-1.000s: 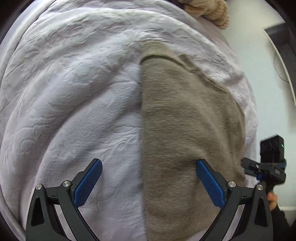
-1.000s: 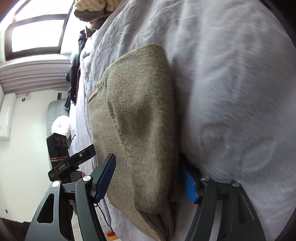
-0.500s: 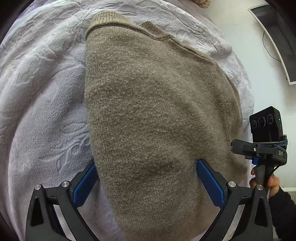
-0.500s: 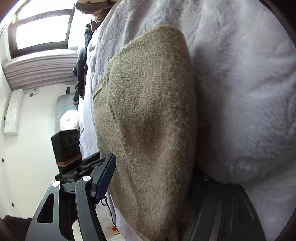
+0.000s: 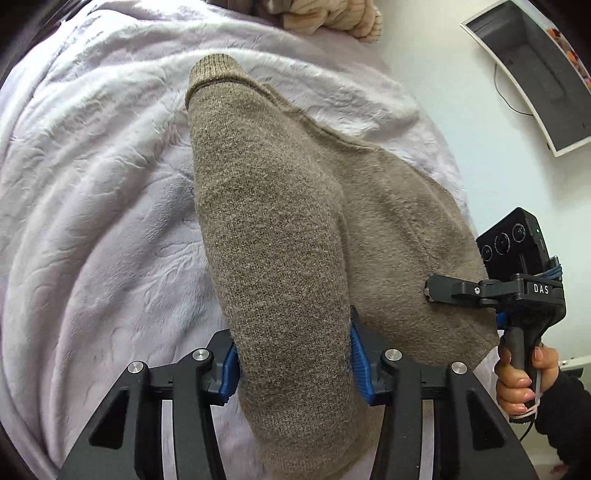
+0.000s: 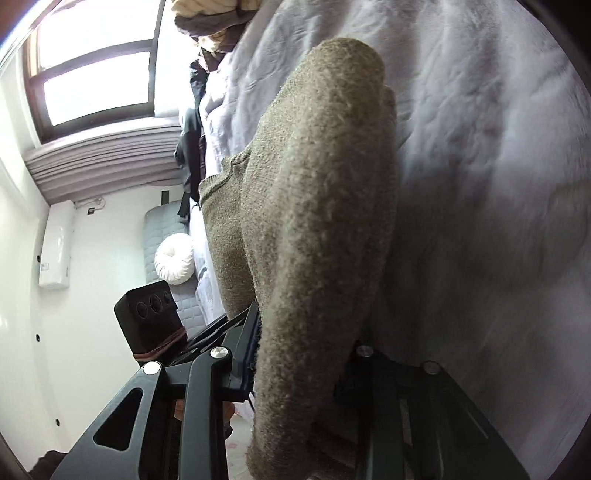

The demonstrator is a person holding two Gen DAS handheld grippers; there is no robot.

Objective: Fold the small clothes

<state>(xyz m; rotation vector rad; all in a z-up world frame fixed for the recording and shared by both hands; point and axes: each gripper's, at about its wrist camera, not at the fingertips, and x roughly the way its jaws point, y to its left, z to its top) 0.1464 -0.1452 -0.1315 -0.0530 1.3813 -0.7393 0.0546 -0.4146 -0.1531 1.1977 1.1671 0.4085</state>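
Observation:
A small tan knitted sweater (image 5: 280, 229) lies on a pale lilac fleece blanket (image 5: 96, 206). My left gripper (image 5: 293, 362) is shut on the near edge of the sweater, and a raised fold runs away from it to the ribbed cuff at the far end. My right gripper (image 6: 295, 354) is shut on the sweater (image 6: 317, 229) at its right edge; its right finger is hidden under the cloth. In the left wrist view the right gripper (image 5: 436, 290) touches the sweater's right side, held by a hand (image 5: 521, 380).
A heap of beige and dark clothes (image 5: 332, 14) lies at the blanket's far end. A wall screen (image 5: 532, 70) hangs at the right. In the right wrist view a window (image 6: 96, 77), a grey headboard with a round white cushion (image 6: 173, 260) and the left gripper's camera (image 6: 151, 317) show.
Both grippers have closed from wide open onto the sweater's edge. The sweater's near part has been bunched and lifted into a narrower raised fold.

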